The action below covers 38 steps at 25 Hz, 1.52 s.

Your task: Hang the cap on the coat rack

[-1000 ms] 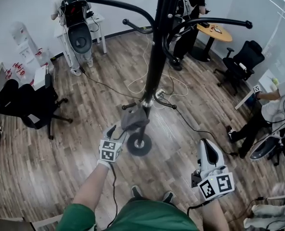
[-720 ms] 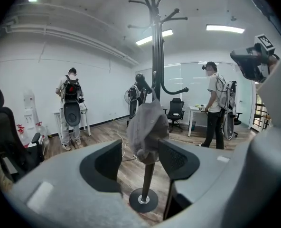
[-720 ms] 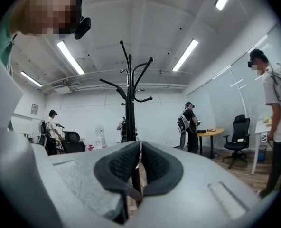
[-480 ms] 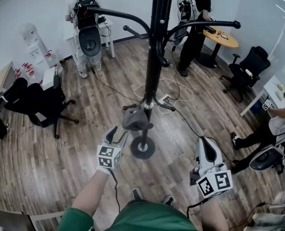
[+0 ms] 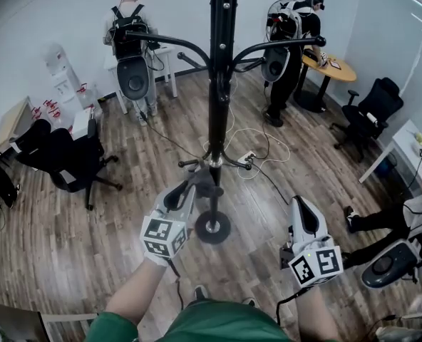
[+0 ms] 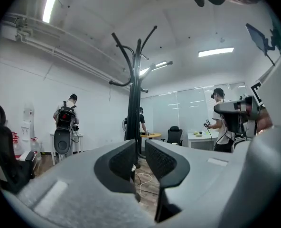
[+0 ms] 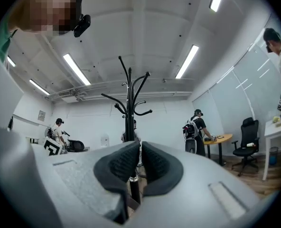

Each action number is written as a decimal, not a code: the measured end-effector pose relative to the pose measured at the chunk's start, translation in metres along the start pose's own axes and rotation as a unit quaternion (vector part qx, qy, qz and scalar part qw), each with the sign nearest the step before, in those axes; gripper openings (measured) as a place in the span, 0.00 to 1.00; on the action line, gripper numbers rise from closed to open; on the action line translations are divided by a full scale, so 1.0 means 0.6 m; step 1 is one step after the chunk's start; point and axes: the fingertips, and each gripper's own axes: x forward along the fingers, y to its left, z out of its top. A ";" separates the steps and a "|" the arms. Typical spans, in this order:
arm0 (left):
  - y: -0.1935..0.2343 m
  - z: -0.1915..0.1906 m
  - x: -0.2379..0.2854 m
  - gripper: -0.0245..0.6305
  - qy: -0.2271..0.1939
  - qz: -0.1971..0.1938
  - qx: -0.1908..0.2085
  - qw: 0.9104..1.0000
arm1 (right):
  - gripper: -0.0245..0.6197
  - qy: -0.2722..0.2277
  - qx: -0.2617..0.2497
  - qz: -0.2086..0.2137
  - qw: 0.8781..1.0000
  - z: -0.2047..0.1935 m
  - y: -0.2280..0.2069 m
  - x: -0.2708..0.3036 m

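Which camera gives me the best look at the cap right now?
The head view: the grey cap sits low on the coat rack pole, at the tip of the left gripper. Both gripper views show the rack but no cap; the left gripper's closing jaws show nothing between them.

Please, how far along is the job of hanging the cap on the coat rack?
Done, it seems: the grey cap hangs at a low peg of the coat rack. In hand: nothing. The left gripper is closing its jaws beside it, empty, and the right gripper is shut and empty. Remaining: perhaps only drawing back.
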 end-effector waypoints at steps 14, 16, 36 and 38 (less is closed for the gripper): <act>-0.134 0.186 -0.016 0.11 -0.117 0.024 0.041 0.992 | 0.06 -0.060 -0.066 -0.006 0.996 0.095 -0.072 -0.026; -0.148 0.189 -0.026 0.11 -0.120 0.025 0.042 0.992 | 0.06 -0.060 -0.074 -0.005 0.995 0.096 -0.077 -0.033; -0.162 0.172 -0.059 0.11 -0.094 0.070 0.047 0.992 | 0.06 -0.064 -0.100 0.016 0.993 0.086 -0.099 -0.058; -0.159 0.171 -0.060 0.11 -0.093 0.072 0.045 0.992 | 0.06 -0.062 -0.100 0.018 0.993 0.085 -0.097 -0.056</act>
